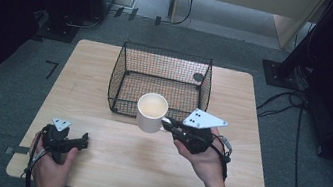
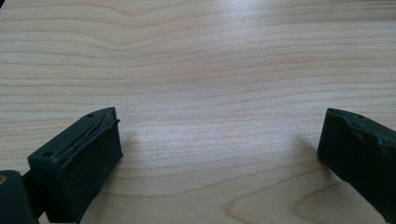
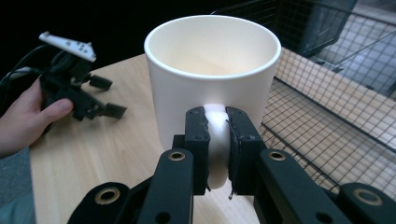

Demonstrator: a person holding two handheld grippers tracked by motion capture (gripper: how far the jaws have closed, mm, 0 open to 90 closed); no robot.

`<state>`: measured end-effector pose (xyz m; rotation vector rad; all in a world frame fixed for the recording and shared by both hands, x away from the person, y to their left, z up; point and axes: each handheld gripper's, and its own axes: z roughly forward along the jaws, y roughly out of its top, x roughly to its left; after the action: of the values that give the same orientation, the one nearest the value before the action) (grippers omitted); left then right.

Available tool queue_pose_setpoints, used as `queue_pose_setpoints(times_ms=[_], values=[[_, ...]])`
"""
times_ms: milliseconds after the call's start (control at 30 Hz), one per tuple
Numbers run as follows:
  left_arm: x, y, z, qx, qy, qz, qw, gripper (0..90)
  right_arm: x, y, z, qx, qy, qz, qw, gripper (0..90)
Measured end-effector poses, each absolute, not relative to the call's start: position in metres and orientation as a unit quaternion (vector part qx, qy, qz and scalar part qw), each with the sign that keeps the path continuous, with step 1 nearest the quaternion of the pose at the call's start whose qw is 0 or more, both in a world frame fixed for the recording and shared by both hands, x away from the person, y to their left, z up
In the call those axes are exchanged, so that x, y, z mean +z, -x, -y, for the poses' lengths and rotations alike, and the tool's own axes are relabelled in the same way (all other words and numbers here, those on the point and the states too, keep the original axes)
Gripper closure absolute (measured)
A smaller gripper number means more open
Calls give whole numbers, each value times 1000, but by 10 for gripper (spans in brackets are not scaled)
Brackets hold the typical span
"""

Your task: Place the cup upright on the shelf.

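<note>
A white mug (image 1: 151, 113) hangs upright above the table, just in front of the black wire basket (image 1: 166, 53). My right gripper (image 1: 169, 123) is shut on the mug's handle; in the right gripper view its black pads (image 3: 198, 140) pinch the white handle, with the mug (image 3: 212, 70) open-topped and empty. My left gripper (image 1: 81, 141) rests low over the table's front left corner, held in a hand. Its jaws stand wide apart in the left gripper view, left gripper (image 2: 219, 144), with bare wood between them.
The wire basket (image 3: 336, 107) stands at the table's middle back and looks empty. The wooden table (image 1: 110, 150) has bare room at front and left. Cables and dark equipment stands lie on the floor around it.
</note>
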<state>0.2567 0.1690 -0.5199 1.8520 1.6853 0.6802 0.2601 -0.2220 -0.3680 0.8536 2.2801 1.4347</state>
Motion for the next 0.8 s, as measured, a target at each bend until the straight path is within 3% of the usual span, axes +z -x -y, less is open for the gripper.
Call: queue_pose_setpoints(times_ms=[467,800], values=[[-520,-257,-169,251,-689,-624,270,0,-350,-298,230,504,-339,-770,195,811],[-520,-257,-169,252,-689,-624,271,0,-359,-329,229,489,-377,-756,217,810]])
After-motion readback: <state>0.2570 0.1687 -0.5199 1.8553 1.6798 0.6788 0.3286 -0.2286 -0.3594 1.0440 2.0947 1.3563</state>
